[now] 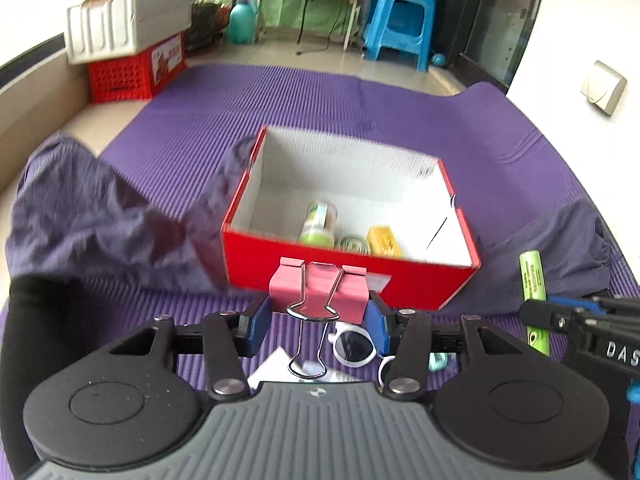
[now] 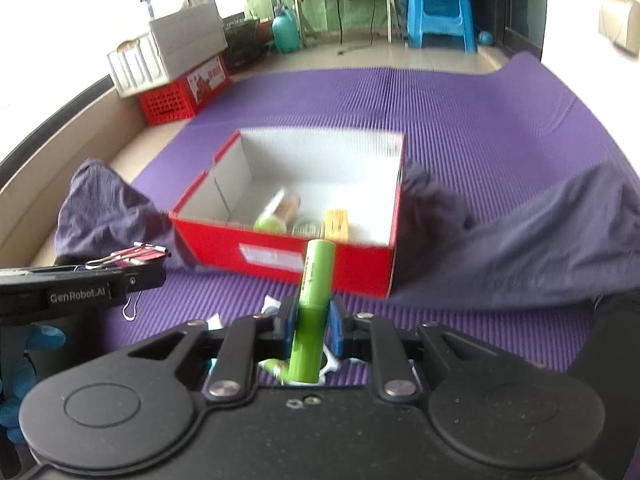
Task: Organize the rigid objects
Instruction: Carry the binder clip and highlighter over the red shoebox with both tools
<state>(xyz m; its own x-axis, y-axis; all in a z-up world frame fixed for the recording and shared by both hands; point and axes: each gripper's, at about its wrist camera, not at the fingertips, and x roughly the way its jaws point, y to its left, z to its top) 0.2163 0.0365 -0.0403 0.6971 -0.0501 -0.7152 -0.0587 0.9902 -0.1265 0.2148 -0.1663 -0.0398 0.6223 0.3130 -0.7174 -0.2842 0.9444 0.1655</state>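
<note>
My left gripper (image 1: 319, 316) is shut on a pink binder clip (image 1: 319, 288), held above the purple mat just in front of the red box (image 1: 348, 276). My right gripper (image 2: 312, 320) is shut on a green tube (image 2: 314, 300) that stands upright between its fingers, also in front of the red box (image 2: 280, 256). The box holds a green-capped bottle (image 1: 320, 220), a round tin (image 1: 352, 242) and a yellow packet (image 1: 384, 240). The green tube also shows in the left wrist view (image 1: 532, 280), the clip in the right wrist view (image 2: 128, 258).
White sunglasses (image 1: 354, 346) and paper scraps (image 1: 276, 368) lie on the purple mat (image 1: 320, 96) below the left gripper. Dark cloth (image 1: 92, 220) lies on both sides of the box. A red crate (image 1: 132, 72), a blue stool (image 1: 400, 24) and a folding table stand at the back.
</note>
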